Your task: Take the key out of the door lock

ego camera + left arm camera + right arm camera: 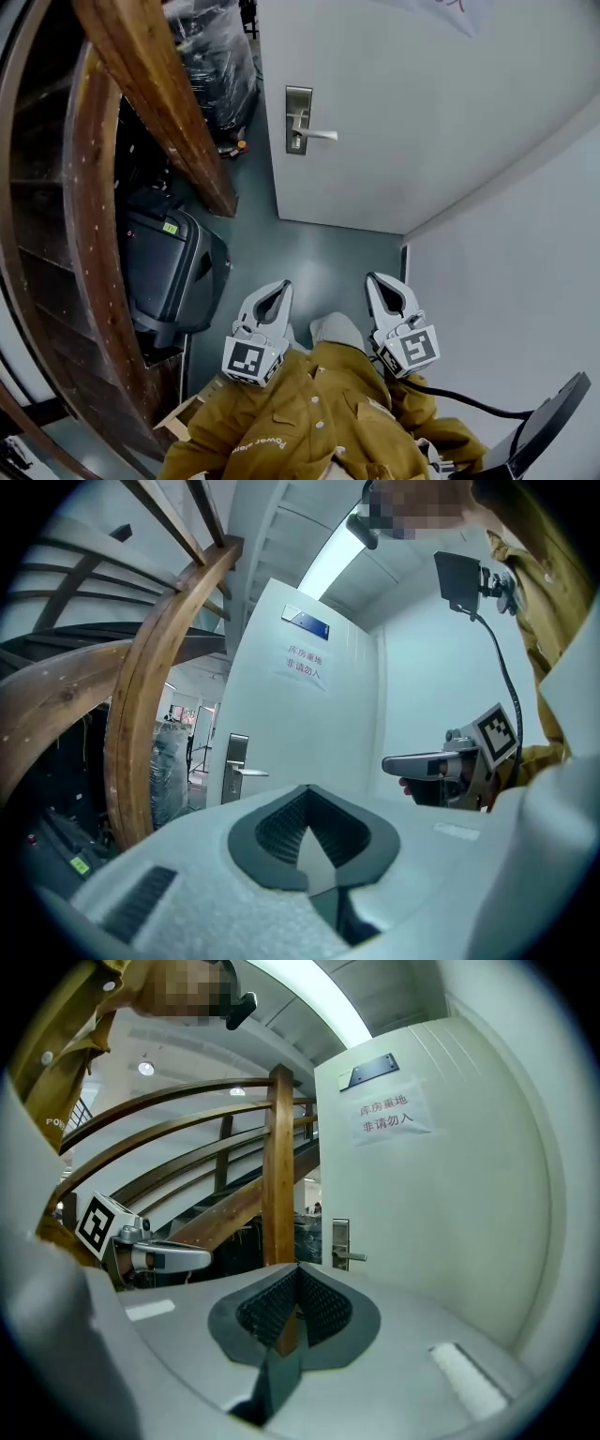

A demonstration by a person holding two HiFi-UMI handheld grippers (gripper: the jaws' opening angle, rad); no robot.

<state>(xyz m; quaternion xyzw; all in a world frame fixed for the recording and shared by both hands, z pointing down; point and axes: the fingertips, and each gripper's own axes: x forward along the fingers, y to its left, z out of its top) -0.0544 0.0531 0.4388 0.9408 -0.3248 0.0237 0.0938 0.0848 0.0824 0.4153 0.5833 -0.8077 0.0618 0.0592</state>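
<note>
Honestly, nothing of the actual job looks done yet, as far as I can judge. The person stands well back from the door (422, 112), with open floor (319, 258) between them and it. The left gripper (280, 285) and right gripper (376, 279) are both held in close to the body, pointing roughly at the door. Each one has its jaws pressed fully together with nothing between them, so neither has hold of anything. The lock plate (298, 120) sits on the door's left edge with the handle (319, 135) sticking out to the right. The key should be in that plate somewhere, but it's too small to make out from here, so I can't say which way it's turned. What's left is basically everything: walk up, open a gripper, pinch the key, pull it out. Around the place there's a big curved wooden stair rail (159, 103) on the left, a dark suitcase (173, 267) under it, and a plastic-wrapped bundle (217, 66) further back beside the door. The wall (506, 281) is on the right. The straight path to the door looks clear, just narrow-ish.
</note>
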